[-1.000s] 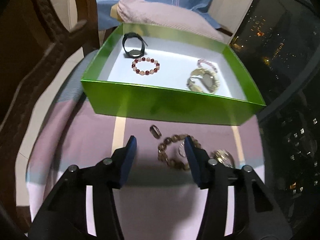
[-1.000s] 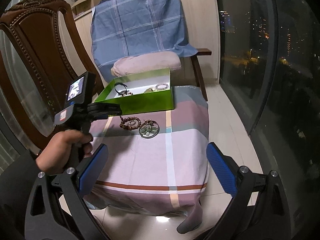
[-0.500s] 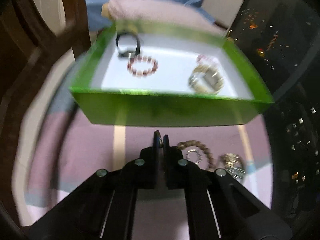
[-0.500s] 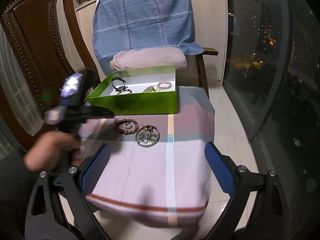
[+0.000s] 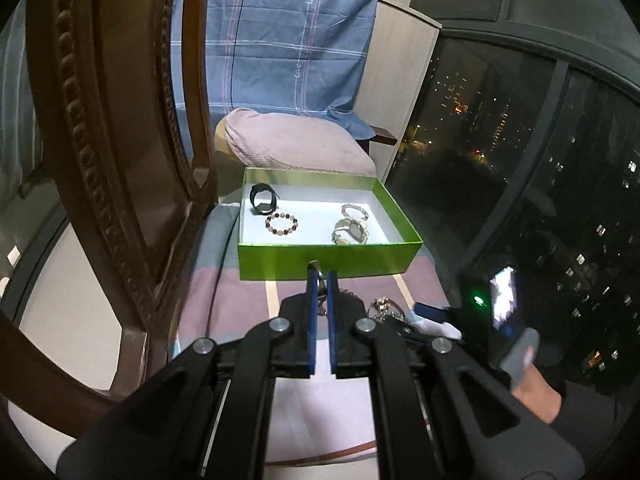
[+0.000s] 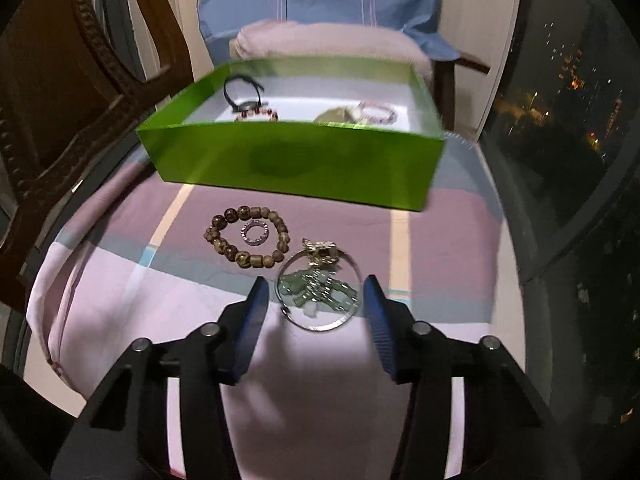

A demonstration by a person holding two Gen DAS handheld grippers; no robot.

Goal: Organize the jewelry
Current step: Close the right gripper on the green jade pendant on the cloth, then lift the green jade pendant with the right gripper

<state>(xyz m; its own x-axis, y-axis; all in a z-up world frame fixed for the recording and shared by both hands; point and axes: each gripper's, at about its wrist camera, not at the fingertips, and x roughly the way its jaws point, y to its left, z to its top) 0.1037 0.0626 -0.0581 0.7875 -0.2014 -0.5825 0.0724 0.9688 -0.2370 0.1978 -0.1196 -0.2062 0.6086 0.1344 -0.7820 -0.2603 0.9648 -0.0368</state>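
My left gripper [image 5: 321,276] is shut on a small dark ring [image 5: 315,266], held in the air in front of the green box [image 5: 328,258]. In the box lie a black band [image 5: 262,200], a red-and-pink bead bracelet [image 5: 281,225], a pale watch [image 5: 352,232] and a pink bead bracelet [image 5: 354,211]. My right gripper [image 6: 315,283] is low over the striped cloth [image 6: 160,300] and its jaws are closing. A silver bangle with green charms [image 6: 318,296] lies between the pads, which do not press on it. A wooden bead bracelet [image 6: 256,260] encircles a small sparkly ring [image 6: 244,234] just left of it.
A carved wooden chair [image 5: 100,160] stands close on the left. Behind the green box [image 6: 296,164] are a pink pillow [image 5: 296,144] and a blue checked cloth [image 5: 280,40]. A dark window [image 5: 520,160] runs along the right. A person's hand [image 5: 532,392] holds the right gripper.
My left gripper shut on the small dark ring and rose back from the cloth with it. My right gripper came down and forward to the bangle, and its jaws narrowed around it.
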